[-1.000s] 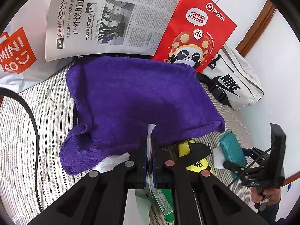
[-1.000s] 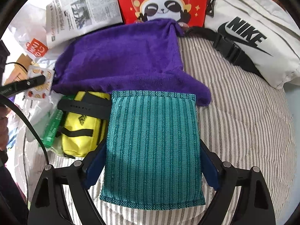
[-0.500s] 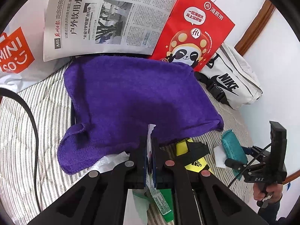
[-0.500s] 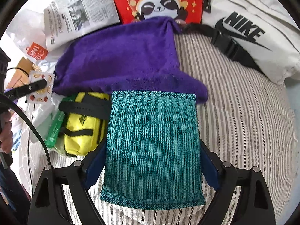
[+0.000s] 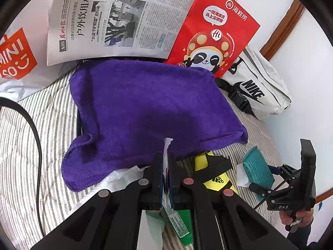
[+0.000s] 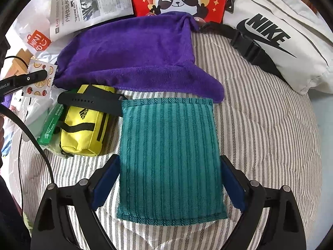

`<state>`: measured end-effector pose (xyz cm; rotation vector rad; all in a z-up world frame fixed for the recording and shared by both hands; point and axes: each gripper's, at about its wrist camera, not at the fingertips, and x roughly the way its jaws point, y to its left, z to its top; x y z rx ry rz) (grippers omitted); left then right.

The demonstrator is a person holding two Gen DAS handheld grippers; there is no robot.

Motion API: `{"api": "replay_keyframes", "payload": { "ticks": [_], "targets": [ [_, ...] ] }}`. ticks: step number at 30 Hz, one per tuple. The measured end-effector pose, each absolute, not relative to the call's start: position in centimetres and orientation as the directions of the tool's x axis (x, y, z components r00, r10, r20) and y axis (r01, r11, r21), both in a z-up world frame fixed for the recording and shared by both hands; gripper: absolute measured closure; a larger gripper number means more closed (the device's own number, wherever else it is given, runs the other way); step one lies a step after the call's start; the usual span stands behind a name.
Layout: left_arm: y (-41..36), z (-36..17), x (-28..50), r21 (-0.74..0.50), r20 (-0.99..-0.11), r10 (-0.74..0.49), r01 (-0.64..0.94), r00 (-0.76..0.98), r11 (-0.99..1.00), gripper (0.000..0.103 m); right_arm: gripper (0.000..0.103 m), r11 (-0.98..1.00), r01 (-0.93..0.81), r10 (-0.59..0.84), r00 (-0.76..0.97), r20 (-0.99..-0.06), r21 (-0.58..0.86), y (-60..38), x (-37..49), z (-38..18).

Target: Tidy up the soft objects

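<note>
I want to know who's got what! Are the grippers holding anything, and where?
The left gripper pinches a white packet near its top edge. The right gripper is opening around the teal cloth.

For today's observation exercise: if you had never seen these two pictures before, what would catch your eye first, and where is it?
The big purple towel spread across the middle of the striped bedding grabs attention first. Behind it leans a bright red panda bag, between a newspaper and a white Nike bag. Closer in, a teal ribbed cloth lies between the right gripper's wide, opening jaws, beside a yellow pouch.
</note>
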<state>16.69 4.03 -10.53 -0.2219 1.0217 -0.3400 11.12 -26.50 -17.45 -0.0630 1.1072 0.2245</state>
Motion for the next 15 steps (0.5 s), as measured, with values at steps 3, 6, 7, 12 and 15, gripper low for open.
{"api": "replay_keyframes", "payload": {
  "ticks": [3,6,7,12,15],
  "targets": [
    [4.0,-10.5,16.7,-0.335,-0.795,-0.377,0.173,0.476,0.926,0.098,0.011,0.977,-0.207,0.147,0.43,-0.891,0.061,-26.5,10.9,-17.3],
    [4.2,-10.4,16.7,-0.338,-0.793,-0.376,0.169,0.479,0.926,0.098,0.013,0.976,-0.207,0.16,0.433,-0.887,0.075,-26.6,10.7,-17.3],
    [4.2,-10.4,16.7,-0.34,-0.791,-0.378,0.169,0.481,0.925,0.098,0.014,0.976,-0.207,0.159,0.435,-0.886,0.073,-26.5,10.7,-17.3],
    [4.3,-10.2,16.6,-0.338,-0.791,-0.376,0.168,0.482,0.926,0.098,0.016,0.975,-0.203,0.175,0.451,-0.875,0.091,-26.7,10.6,-17.2],
    [4.4,-10.2,16.5,-0.337,-0.792,-0.375,0.167,0.481,0.927,0.098,0.016,0.973,-0.201,0.194,0.461,-0.866,0.11,-26.8,10.4,-16.4]
  ]
}}
